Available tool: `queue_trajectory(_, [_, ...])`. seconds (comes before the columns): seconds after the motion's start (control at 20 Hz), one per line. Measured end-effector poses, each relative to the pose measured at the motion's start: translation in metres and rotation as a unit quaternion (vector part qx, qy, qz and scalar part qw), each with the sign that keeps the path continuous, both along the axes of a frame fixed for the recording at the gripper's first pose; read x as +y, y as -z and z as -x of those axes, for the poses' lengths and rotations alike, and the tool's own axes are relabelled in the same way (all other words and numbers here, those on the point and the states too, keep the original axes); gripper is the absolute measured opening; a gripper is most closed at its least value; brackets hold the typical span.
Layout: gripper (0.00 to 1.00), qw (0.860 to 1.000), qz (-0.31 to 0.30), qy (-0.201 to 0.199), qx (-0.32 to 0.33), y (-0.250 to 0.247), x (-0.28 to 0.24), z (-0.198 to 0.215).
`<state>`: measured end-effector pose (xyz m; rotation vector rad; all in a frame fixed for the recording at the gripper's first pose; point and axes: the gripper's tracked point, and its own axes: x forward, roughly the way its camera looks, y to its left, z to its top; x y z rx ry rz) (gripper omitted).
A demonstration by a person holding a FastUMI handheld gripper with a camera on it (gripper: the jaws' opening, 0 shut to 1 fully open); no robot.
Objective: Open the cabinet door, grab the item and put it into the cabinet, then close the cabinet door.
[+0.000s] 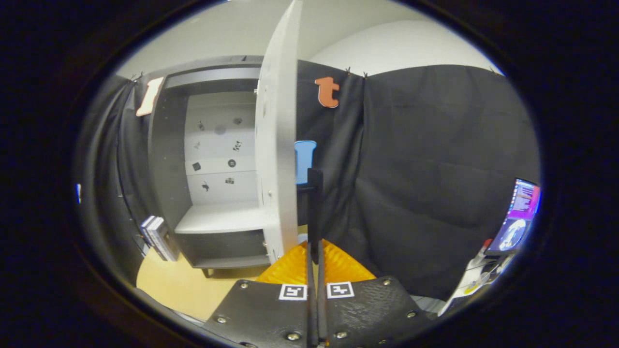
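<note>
Looking along the gripper (pixel 314 212), we see its two black fingers (pixel 309 251) pressed together with no gap between them and nothing held; each carries one square marker tag (pixel 293 292) at its base, two tags in all. The fingertips stand just beside the free edge of the one white cabinet door (pixel 276 145), which is swung open and seen nearly edge-on; we cannot tell whether they touch it. To the left of the door is one grey cabinet (pixel 167 164), its single visible compartment showing a pale back panel (pixel 220 145) dotted with small dark marks and one pale shelf (pixel 220 220). One small stack of book-like items (pixel 157 237) stands on the yellow tabletop (pixel 174 285) just beside the cabinet's left wall, outside it; we cannot count its pieces surely. One orange ribbed object (pixel 338 268) lies under the fingers near their base. One lit screen (pixel 517 217) stands well apart, beyond the black cloth wall (pixel 435 169).
</note>
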<state>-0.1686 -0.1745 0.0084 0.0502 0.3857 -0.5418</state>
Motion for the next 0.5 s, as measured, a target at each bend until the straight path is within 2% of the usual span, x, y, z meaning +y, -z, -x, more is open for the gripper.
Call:
queue_trajectory(0.2, [0.01,0.999,-0.005,-0.028,-0.02,0.009,0.031,0.002])
queue_trajectory(0.5, [0.01,0.993,-0.034,-0.109,-0.013,0.052,0.103,-0.027])
